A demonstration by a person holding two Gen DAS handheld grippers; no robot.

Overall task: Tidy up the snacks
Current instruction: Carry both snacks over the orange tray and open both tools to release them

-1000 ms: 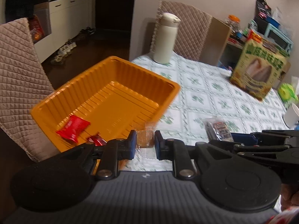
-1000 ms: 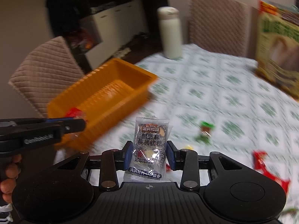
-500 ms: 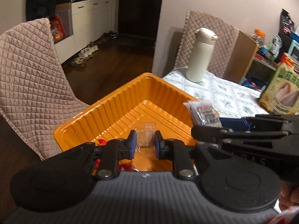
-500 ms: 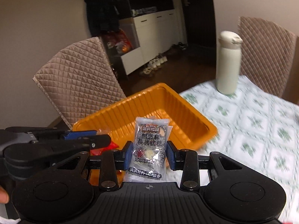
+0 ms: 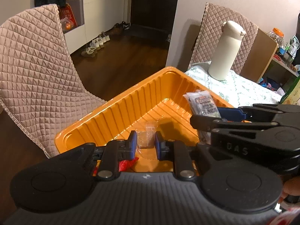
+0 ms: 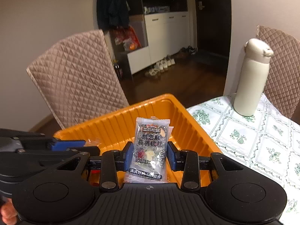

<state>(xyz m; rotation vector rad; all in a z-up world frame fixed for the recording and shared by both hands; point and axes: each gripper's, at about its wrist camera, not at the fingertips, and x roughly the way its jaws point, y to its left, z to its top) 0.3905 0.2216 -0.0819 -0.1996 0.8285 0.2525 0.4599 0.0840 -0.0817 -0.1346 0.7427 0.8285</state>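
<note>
An orange ribbed tray [image 5: 116,112] sits at the table's corner; it also shows in the right wrist view [image 6: 112,123]. My left gripper [image 5: 145,144] is shut on a small clear-wrapped snack [image 5: 147,137] and holds it over the tray. My right gripper [image 6: 150,152] is shut on a clear walnut-cake packet [image 6: 151,148] and holds it over the tray; the packet also shows in the left wrist view [image 5: 203,103]. A red-wrapped candy [image 5: 127,164] lies in the tray, partly hidden behind my left gripper.
A cream thermos bottle [image 6: 251,78] stands on the green-patterned tablecloth [image 6: 253,136] beyond the tray. Quilted chairs [image 5: 33,71] stand to the left of the tray and behind the bottle. Shelves with clutter [image 5: 285,48] are at the far right.
Both grippers have moved left from over the tablecloth to above the tray, each still holding its snack.
</note>
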